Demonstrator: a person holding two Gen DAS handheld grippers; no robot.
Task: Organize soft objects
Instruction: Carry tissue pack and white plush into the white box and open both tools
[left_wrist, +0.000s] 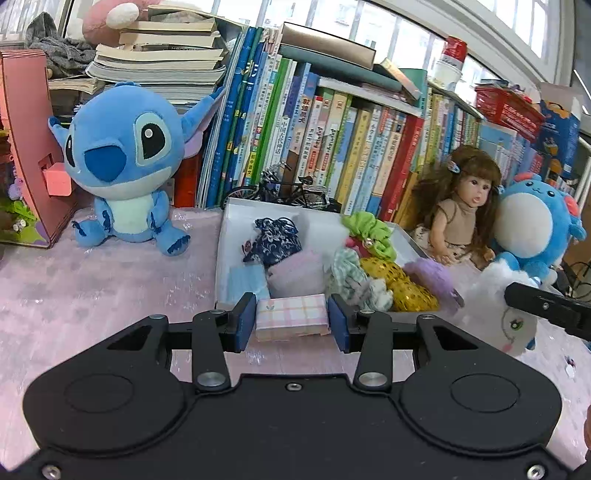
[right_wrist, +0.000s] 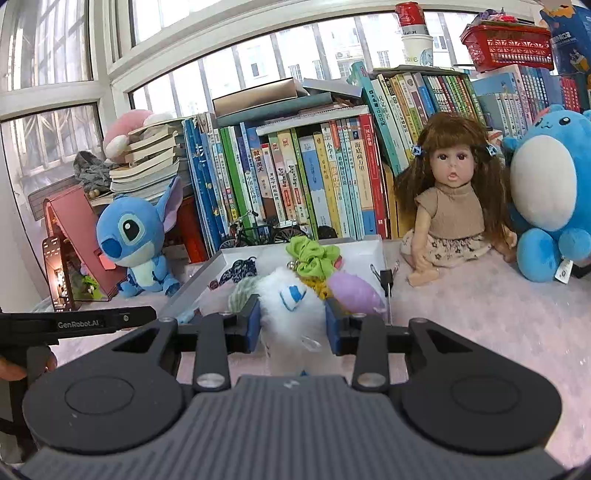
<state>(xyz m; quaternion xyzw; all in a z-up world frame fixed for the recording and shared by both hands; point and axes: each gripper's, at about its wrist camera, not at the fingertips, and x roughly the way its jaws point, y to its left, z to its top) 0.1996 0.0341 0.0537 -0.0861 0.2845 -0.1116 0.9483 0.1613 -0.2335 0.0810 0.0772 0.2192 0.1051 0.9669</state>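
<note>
Books (left_wrist: 332, 140) fill the back wall under the windows, spines upright with more stacked flat on top, and in front of them I see a pale pink tabletop (left_wrist: 110, 280). I'll place everything against the white tray (left_wrist: 236, 218), which sits on that tabletop just in front of the books.

Left of the tray sits a big blue plush with tall ears (left_wrist: 125, 162), upright and facing me. Right of the tray a long-haired doll (right_wrist: 458, 206) in a beige top sits against the books, and a round blue plush with a white belly (right_wrist: 546, 192) is pressed against the doll's far side.

Inside the tray lies a heap of soft things: a lime green scrunchie (left_wrist: 369, 229) toward the back, a dark blue patterned pouch (left_wrist: 275, 236) on the left side, a gold sequinned piece (left_wrist: 402, 284) and a lilac fuzzy piece (left_wrist: 432, 277) on the right side.

At the tray's near edge my left gripper (left_wrist: 291, 323) is closed on a small folded cloth (left_wrist: 291, 319), pale pink with a check of orange and blue lines, both blue pads touching its sides.

Just right of the tray's near corner my right gripper (right_wrist: 291, 325) clamps a fluffy white toy (right_wrist: 290, 306), long-furred, with a blue mark on its side; from the left wrist view it shows a stitched eye and a pink cheek.
</note>
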